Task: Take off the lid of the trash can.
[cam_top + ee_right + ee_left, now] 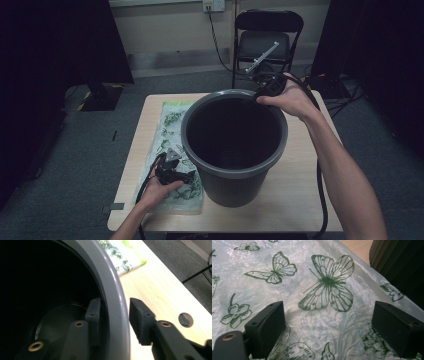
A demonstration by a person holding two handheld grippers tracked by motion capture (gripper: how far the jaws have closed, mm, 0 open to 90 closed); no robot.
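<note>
Work in hand: it looks like a bin liner is to be fitted into the bucket; this is my judgement.
Bucket: the dark grey bucket (234,145) stands upright in the centre of the high view, mouth up, on the wooden table (300,200).
Bag: the folded plastic bag (172,130) with green butterflies lies flat, left of the bucket and touching its base side.
Right gripper: the right gripper (113,315) is at the far rim, upper right of the bucket. Its jaws straddle the rim wall, one inside, one outside. The outer pad stands apart from the rim, so it does not pinch.
Left gripper: the left gripper (328,332) rests low over the bag, lower left in the high view, jaws spread wide, nothing between them except the film below.
Key relation: the bag's long axis runs from near edge to far edge, beside the bucket; the left hand (157,192) is much nearer to it.
Next move needs: probably the left jaws close on the film, while the right one steadies the rim.
</note>
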